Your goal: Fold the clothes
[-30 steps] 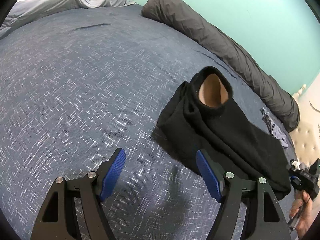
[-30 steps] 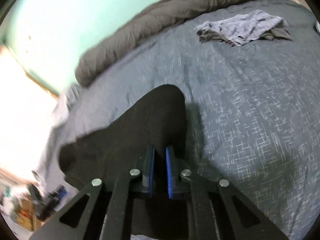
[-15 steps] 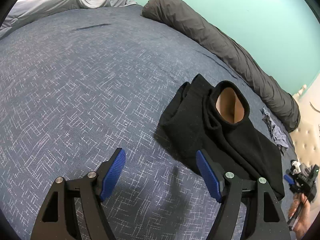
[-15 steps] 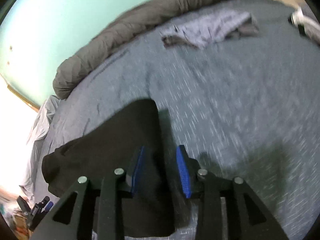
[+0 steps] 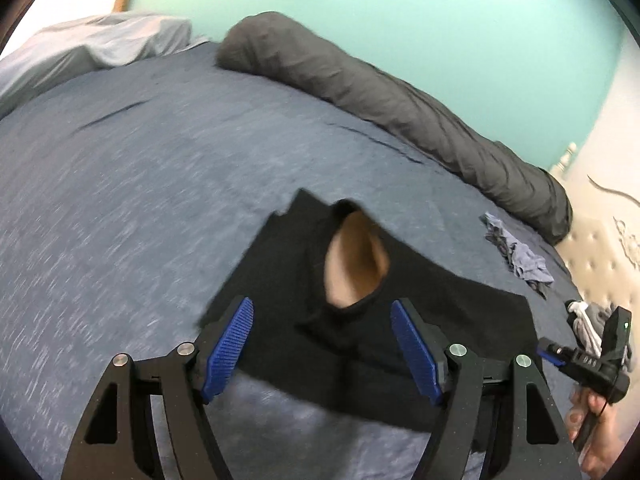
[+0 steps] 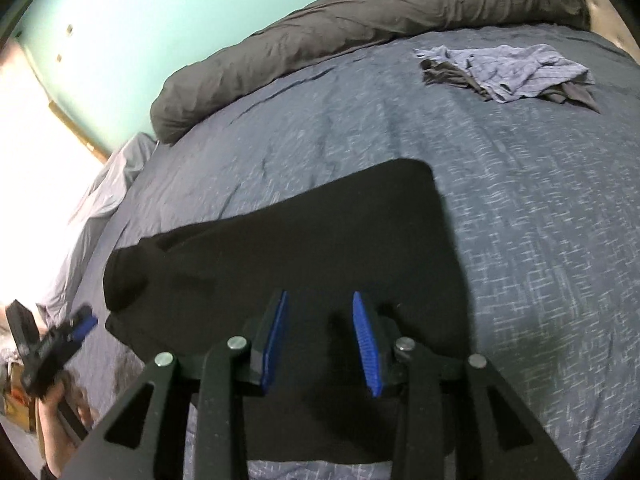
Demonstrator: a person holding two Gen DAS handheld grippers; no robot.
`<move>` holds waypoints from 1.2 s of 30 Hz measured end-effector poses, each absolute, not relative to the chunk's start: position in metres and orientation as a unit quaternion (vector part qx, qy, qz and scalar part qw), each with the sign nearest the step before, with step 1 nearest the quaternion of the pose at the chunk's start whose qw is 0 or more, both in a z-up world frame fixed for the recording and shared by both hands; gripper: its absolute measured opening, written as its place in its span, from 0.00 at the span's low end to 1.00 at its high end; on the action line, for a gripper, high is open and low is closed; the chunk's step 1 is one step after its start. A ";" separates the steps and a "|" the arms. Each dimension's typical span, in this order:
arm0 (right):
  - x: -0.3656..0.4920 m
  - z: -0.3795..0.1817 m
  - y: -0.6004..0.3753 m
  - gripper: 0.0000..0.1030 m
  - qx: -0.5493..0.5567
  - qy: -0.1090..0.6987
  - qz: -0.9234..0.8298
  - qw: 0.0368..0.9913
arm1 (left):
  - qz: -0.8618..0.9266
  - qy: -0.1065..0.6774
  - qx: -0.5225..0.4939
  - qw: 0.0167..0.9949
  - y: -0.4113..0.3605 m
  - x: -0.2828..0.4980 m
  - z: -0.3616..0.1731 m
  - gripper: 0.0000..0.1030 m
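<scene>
Left wrist view: the left claw (image 5: 322,344) gapes wide and empty, the black garment (image 5: 420,300) just ahead — tan-lined neck between its pads. The right claw (image 6: 320,340) hangs parted above the hem, gripping nothing. Likely between folds — next, pinch an edge.

A black top (image 5: 420,320) lies folded flat on the blue bed cover (image 5: 140,200), its tan-lined neck opening facing up. The left gripper (image 5: 322,348) hangs above its near edge, blue pads spread wide, nothing between them. A grey duvet roll (image 5: 400,104) runs along the teal wall (image 5: 400,20). A crumpled blue-grey cloth (image 5: 516,256) lies farther right. At the right edge a hand (image 5: 592,432) holds the right gripper (image 5: 550,354).
</scene>
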State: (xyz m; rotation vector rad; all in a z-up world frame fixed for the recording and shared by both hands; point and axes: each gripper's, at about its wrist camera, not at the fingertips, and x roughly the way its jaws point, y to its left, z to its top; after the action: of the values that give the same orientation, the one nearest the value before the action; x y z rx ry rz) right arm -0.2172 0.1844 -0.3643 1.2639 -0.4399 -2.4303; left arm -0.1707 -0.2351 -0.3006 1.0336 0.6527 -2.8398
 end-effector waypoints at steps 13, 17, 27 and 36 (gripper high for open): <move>-0.218 -0.360 0.177 0.34 0.454 -0.139 -0.853 0.217 | -0.900 0.221 0.375 -0.003 -0.245 -0.193 -0.326 0.04; -0.219 -0.367 0.172 0.34 0.460 -0.147 -0.848 0.219 | -0.888 0.243 0.391 -0.001 -0.264 -0.187 -0.336 0.04; -0.220 -0.371 0.138 0.36 0.477 -0.122 -0.839 0.231 | -0.883 0.257 0.392 0.017 -0.272 -0.186 -0.341 0.32; -0.225 -0.388 0.083 0.38 0.482 -0.141 -0.825 0.257 | -0.918 0.215 0.333 0.009 -0.255 -0.172 -0.304 0.44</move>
State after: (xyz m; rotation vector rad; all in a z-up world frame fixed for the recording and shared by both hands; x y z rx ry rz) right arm -0.2250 0.0834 -0.3876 1.3086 -0.3838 -2.2382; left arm -0.1724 -0.2552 -0.3039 1.0385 0.6721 -2.8678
